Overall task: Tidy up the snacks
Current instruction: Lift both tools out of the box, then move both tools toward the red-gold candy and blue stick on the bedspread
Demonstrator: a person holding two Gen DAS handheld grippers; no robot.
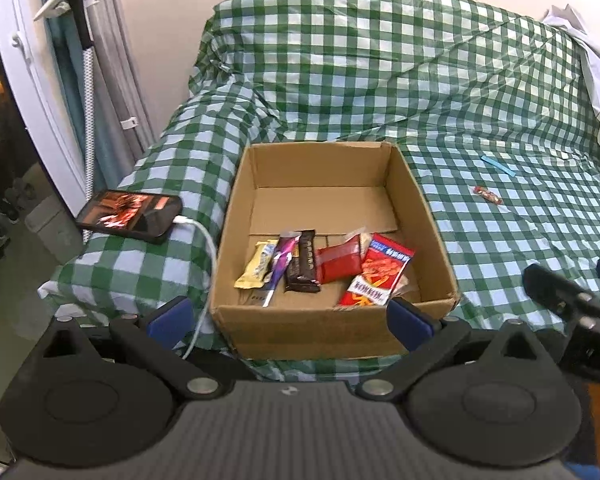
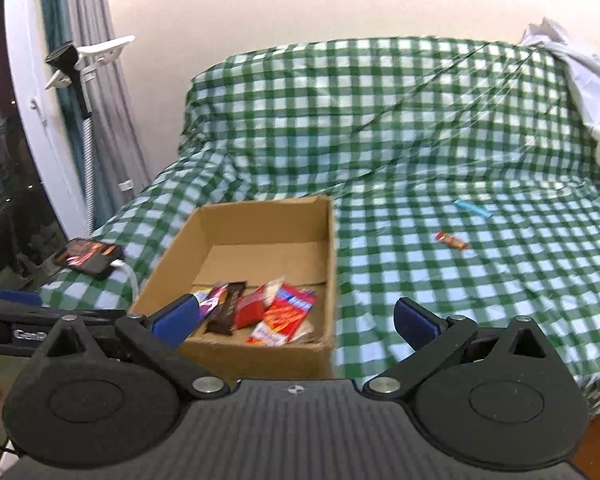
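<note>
A cardboard box (image 1: 332, 240) sits at frame centre on the covered bed (image 1: 380, 80), snack packets (image 1: 324, 268) clustered along its near wall. A phone (image 1: 130, 216) lies left of the box; two small snacks (image 1: 488, 195) lie well apart to its right, mid-frame.

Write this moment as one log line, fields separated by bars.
left gripper open, empty | right gripper open, empty | box holds snacks | red candy, blue stick lie on cloth

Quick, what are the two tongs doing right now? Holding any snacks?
Left tongs: open, holding nothing.
Right tongs: open, holding nothing.
</note>
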